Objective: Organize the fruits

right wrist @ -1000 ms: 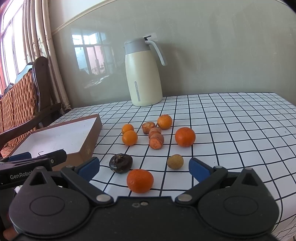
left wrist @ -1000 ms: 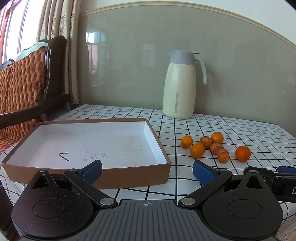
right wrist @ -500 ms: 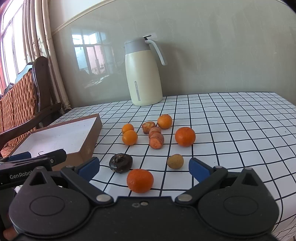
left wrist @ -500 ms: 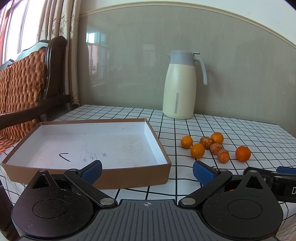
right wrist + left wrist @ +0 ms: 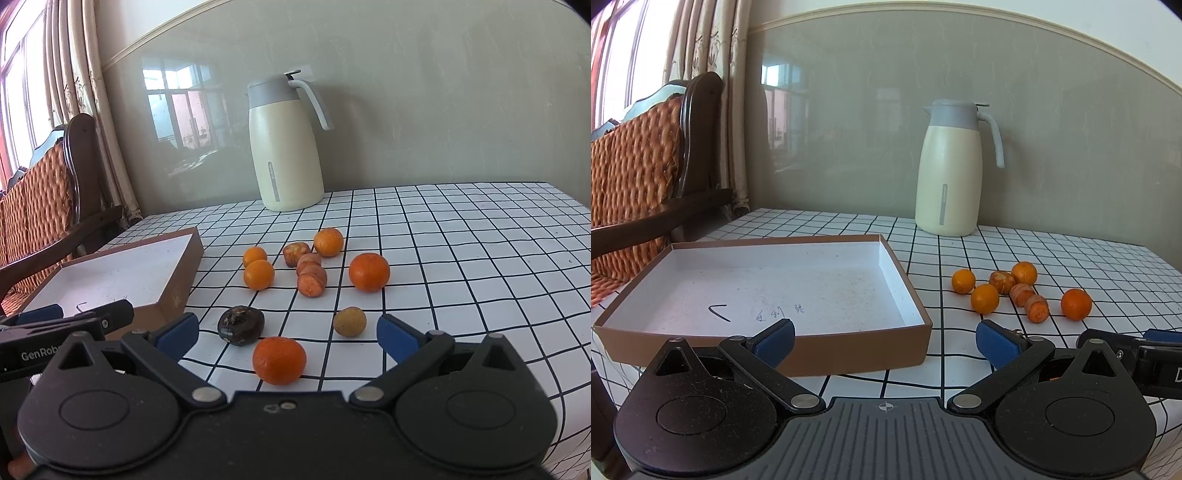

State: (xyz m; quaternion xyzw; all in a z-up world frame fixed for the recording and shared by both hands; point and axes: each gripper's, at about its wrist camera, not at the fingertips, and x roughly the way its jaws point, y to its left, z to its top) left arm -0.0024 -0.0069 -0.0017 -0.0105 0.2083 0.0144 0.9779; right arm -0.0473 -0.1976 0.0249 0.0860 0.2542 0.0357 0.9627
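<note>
Both grippers level and low — left gripper (image 5: 884,341) and right gripper (image 5: 286,334) spread wide, holding nothing.

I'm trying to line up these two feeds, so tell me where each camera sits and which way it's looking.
Left wrist: low behind the open left gripper, facing the empty box and jug; the right gripper's tip shows at the right edge.
Right wrist: low behind the open right gripper, facing the scattered fruit, nearest orange between its jaws; the left gripper's tip shows at the left.
Shared: box, jug, checked table, the far fruit cluster.
</note>
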